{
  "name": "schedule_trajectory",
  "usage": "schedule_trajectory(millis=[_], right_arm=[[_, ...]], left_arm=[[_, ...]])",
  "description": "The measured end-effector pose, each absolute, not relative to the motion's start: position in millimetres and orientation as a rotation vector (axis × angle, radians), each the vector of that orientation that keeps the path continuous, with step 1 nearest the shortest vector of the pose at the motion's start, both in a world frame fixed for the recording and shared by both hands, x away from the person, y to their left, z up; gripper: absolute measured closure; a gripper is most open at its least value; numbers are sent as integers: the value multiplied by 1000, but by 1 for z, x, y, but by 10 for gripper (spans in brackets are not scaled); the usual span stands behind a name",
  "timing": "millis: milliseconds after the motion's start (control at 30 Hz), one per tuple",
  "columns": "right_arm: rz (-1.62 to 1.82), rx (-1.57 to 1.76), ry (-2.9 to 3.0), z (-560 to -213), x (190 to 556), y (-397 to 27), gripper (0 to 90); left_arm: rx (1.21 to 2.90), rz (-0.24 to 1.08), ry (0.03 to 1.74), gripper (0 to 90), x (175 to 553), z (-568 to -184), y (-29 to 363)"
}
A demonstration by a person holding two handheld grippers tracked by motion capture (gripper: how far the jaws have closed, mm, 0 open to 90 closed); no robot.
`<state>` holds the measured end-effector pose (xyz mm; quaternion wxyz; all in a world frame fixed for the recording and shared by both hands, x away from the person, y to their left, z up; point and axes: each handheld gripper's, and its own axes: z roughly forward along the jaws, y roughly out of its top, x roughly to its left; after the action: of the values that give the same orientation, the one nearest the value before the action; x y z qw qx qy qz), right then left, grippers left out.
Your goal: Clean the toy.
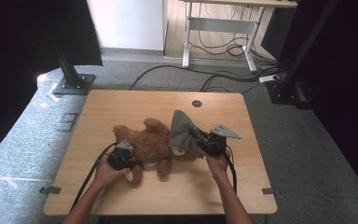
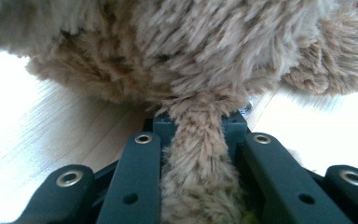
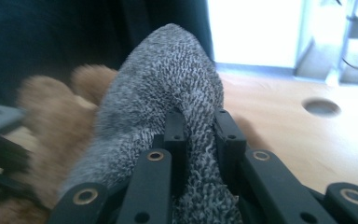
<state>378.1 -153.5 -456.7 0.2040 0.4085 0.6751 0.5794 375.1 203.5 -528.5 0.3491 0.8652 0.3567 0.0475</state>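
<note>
Your left hand-held gripper point(image 1: 129, 161) clamps the teddy bear point(image 1: 151, 144), pinning it on the surface point(image 1: 121, 105), while your right hand-held gripper point(image 1: 196, 140) pinches a grey cloth point(image 1: 182, 130) raised over its head.

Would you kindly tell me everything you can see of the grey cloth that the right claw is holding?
The grey cloth looks like a knitted, speckled fabric, light and dark grey, soft and limp. The right claw is shut on one fold of it, so it is lifted off the table and rises to a rounded peak in the right gripper view. From the high view it hangs as a tall wedge, its lower part draped against the brown teddy bear. Whether it is a garment or a plain rag cannot be told.
</note>
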Motion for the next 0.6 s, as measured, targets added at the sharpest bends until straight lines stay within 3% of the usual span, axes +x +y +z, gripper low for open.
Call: schedule_trajectory(millis=[300,600], right_arm=[[1705,976,1962,-429,381,-99,786],[1687,922,2082,-428,398,-44,785]], left_arm=[[2239,119,928,742,375,-529,204],[2234,126,929,741,374,-530,204]])
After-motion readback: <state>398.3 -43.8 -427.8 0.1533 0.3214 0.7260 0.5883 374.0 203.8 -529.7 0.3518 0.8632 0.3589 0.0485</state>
